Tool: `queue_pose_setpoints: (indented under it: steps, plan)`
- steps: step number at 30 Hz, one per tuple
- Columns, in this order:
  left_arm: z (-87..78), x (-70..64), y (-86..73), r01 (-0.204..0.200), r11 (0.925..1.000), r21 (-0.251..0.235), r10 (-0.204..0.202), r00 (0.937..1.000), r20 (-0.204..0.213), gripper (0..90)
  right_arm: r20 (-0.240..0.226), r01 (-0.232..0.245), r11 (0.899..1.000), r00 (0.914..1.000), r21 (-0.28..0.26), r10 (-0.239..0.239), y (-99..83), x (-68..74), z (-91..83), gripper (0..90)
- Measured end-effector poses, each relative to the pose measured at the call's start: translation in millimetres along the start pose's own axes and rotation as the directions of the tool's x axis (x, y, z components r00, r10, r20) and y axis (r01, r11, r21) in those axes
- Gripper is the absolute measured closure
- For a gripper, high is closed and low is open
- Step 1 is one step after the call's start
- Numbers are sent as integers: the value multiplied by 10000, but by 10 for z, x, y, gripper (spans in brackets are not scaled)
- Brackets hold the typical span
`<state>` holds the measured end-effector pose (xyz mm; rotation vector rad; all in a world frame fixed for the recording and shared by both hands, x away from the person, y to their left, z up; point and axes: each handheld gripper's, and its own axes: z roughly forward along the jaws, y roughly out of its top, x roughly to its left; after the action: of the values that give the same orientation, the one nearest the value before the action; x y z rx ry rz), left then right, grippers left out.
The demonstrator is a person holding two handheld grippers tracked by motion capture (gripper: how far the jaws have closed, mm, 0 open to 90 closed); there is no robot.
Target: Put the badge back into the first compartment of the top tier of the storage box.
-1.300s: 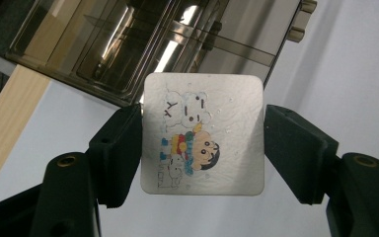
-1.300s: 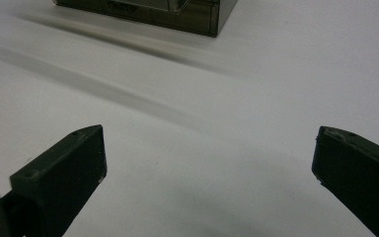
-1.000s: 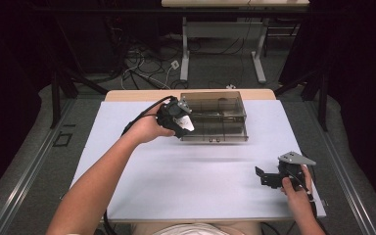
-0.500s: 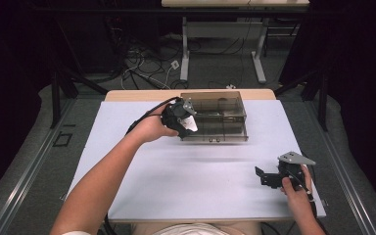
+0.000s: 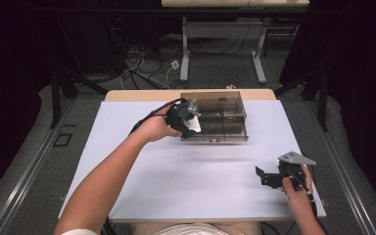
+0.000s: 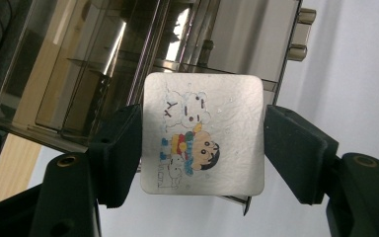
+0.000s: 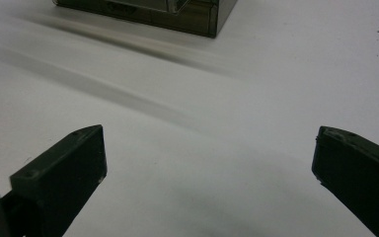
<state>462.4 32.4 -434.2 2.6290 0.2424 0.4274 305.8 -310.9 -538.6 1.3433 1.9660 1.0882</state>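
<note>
The left gripper (image 6: 202, 148) is clamped on a square cartoon card (image 6: 203, 133), held at the smoky clear box (image 5: 219, 116) toward twelve o'clock on the white table (image 5: 176, 186). The step looks like carrying the card into the box; next, line its edge up with an opening. The right gripper (image 5: 267, 177) rests spread wide at four o'clock.

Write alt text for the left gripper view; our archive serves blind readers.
The left gripper holds a square white card with a cartoon drawing between its two black jaws. Behind the card stands a smoky clear plastic box on a white table.
</note>
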Motion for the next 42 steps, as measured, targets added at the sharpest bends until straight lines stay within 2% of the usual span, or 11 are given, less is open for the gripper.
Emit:
queue_pose_setpoints:
  steps: [9, 11, 15, 27, 31, 33, 38, 42]
  plan:
    - [68, -14, 27, -83, 9999, 75, 83, 10000, 12, 330, -6, -89, 10000, 10000, 21, 89, -2, 7, -3, 0]
    - [74, -10, 31, -102, 9999, 92, 102, 9999, 10, 330, -15, 113, 9999, 9999, -10, -113, 0, -3, 1, 0]
    - [68, 7, 35, -94, 10000, 30, 94, 10000, -24, 330, 19, -25, 10000, 10000, 17, 25, -1, 3, -4, 0]
    - [112, 5, 40, -203, 9997, 123, 203, 9998, -17, 330, 32, -4, 10000, 10000, 0, 4, 0, -1, -7, 0]
    - [112, 15, 40, -296, 9994, 192, 298, 9995, -140, 320, 20, 4, 10000, 10000, 6, -4, 0, 0, -9, 0]
    - [110, 14, 37, -91, 9999, 47, 92, 9999, -131, 291, 27, 10, 10000, 10000, 12, -10, -1, -1, -8, 0]
    - [86, 24, 20, -43, 10000, 64, 44, 9996, -264, 260, 18, -31, 10000, 10000, 34, 30, -1, 5, -6, 0]
    - [59, 25, 11, 233, 9997, 27, -232, 9995, -229, 246, 24, -1, 10000, 10000, 10, 1, 2, 4, -7, 0]
